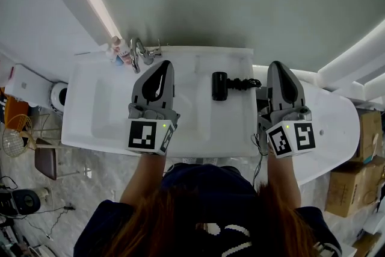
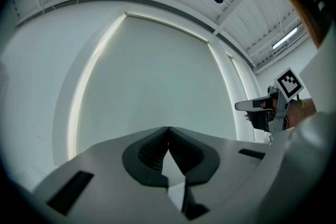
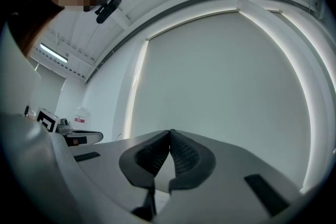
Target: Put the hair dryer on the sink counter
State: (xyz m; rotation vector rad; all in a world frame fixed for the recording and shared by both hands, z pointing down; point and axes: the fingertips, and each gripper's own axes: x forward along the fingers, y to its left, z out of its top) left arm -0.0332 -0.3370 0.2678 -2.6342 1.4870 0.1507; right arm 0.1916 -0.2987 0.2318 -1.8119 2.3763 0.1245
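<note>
A black hair dryer (image 1: pixel 221 86) lies on the white sink counter (image 1: pixel 192 129), its coiled cord (image 1: pixel 245 83) trailing to the right. My left gripper (image 1: pixel 163 64) hangs over the basin, left of the dryer, shut with nothing in it; its tips (image 2: pixel 168 129) meet against the lit wall. My right gripper (image 1: pixel 278 65) is held right of the dryer past the counter's edge, also shut and empty, its tips (image 3: pixel 169 132) touching. Neither gripper touches the dryer.
A chrome tap (image 1: pixel 138 55) and small bottles (image 1: pixel 120 51) stand at the back left of the sink. A white rounded tub or bench (image 1: pixel 337 123) lies to the right. Cardboard boxes (image 1: pixel 355 186) and clutter sit on the floor at both sides.
</note>
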